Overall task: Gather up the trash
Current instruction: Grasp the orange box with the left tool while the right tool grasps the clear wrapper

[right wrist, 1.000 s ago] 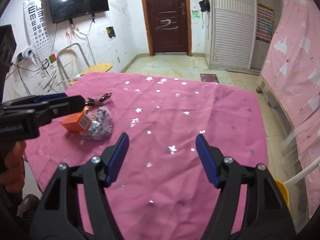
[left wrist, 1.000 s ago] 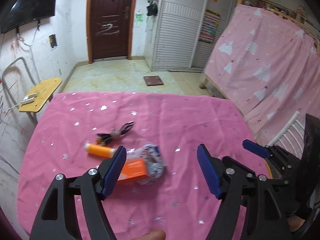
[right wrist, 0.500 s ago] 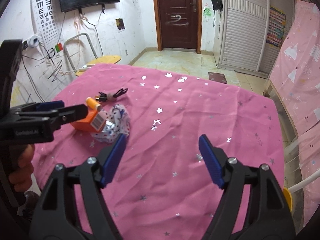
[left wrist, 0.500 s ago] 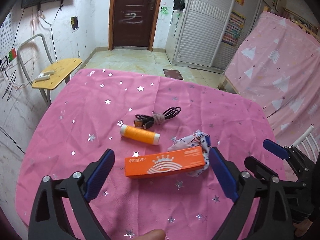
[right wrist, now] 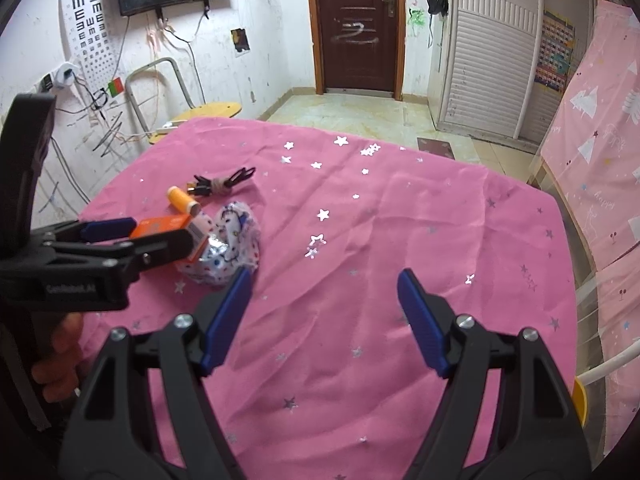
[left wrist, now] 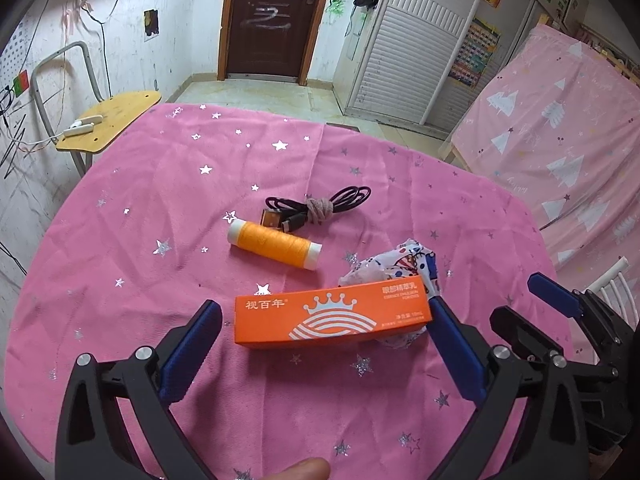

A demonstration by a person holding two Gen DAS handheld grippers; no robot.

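Observation:
An orange box [left wrist: 332,316] lies flat on the pink star-print tablecloth [left wrist: 160,220], end to end between the fingers of my left gripper [left wrist: 323,304]. Its jaws are opening; the left pad stands apart from the box and the right fingertip is close to the other end. A crumpled white patterned wrapper [left wrist: 404,264] touches the box's far right end. Beyond them lie an orange thread spool [left wrist: 276,244] and a tied black cable [left wrist: 320,208]. My right gripper [right wrist: 324,280] hovers open over bare cloth, right of the wrapper [right wrist: 236,240], with nothing between its fingers.
A wooden chair [left wrist: 108,120] with a white plug on it stands off the table's far left corner. A pink sheet-covered frame [left wrist: 560,140] and a white rail [left wrist: 612,276] run along the right side. A yellow rim [right wrist: 580,400] shows below the table's right edge.
The left gripper has dropped closer to the table and its jaws have spread wide, so the orange box now lies lengthwise between them. The right gripper shifted a little and widened slightly.

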